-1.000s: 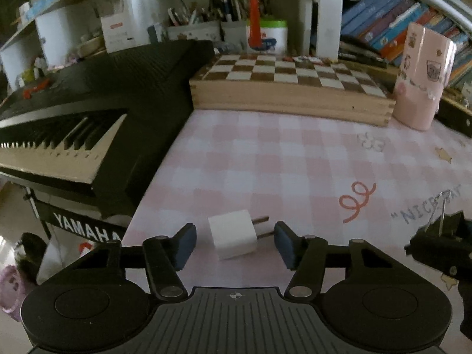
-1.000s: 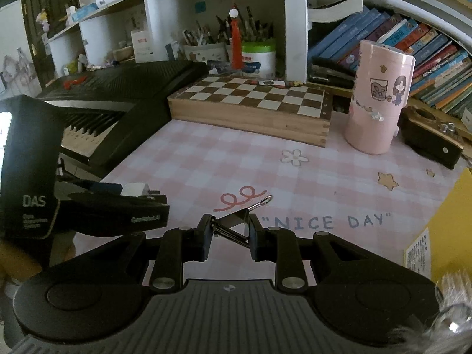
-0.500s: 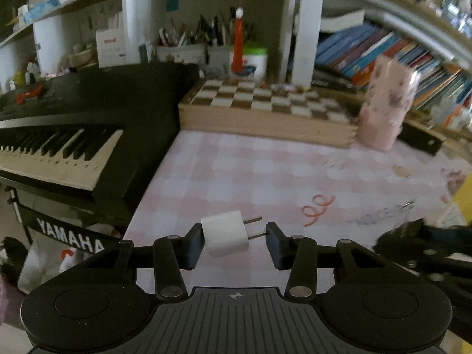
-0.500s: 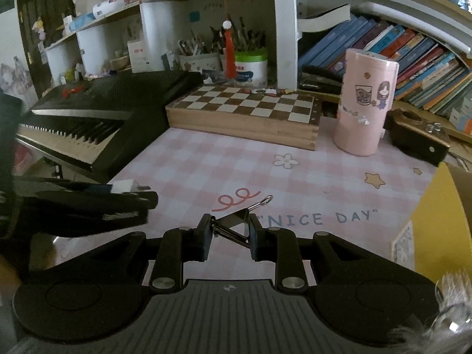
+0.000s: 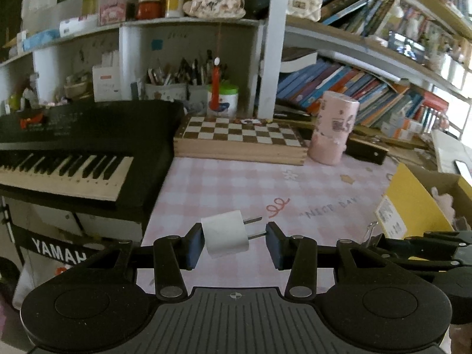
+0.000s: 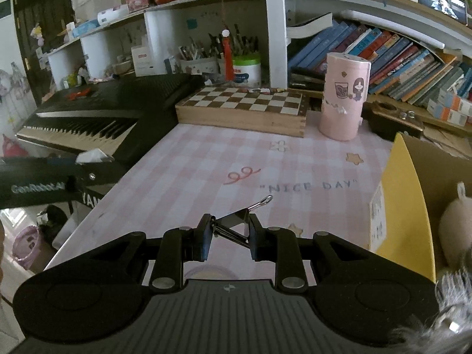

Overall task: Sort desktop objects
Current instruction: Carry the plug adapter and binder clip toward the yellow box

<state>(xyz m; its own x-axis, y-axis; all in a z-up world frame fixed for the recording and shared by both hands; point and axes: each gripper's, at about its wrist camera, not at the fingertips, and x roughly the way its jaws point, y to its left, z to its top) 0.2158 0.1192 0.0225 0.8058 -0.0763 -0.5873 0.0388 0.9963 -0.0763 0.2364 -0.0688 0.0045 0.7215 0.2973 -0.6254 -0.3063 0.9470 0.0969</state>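
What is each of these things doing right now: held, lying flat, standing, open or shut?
Left tongs: shut on the white plug, lifted off the table.
White plug: held end to end, prongs against one pad.
Right tongs: shut on the black clip.
Black clip: held, wire handle sticking forward.
Chessboard box: closed, lying flat.
Pink cup: standing upright.
Yellow box: open.

- The left gripper (image 5: 234,240) fills the lower half of the left wrist view, fingers reaching up toward frame centre. Its jaws have just been closing and now clamp a white plug (image 5: 225,234) endwise, one pad on the body, the other on the prong tips.
- It also shows at the left edge of the right wrist view.
- The right gripper (image 6: 228,236) sits low centre in its own view, jaws pressed onto a black clip (image 6: 236,224).
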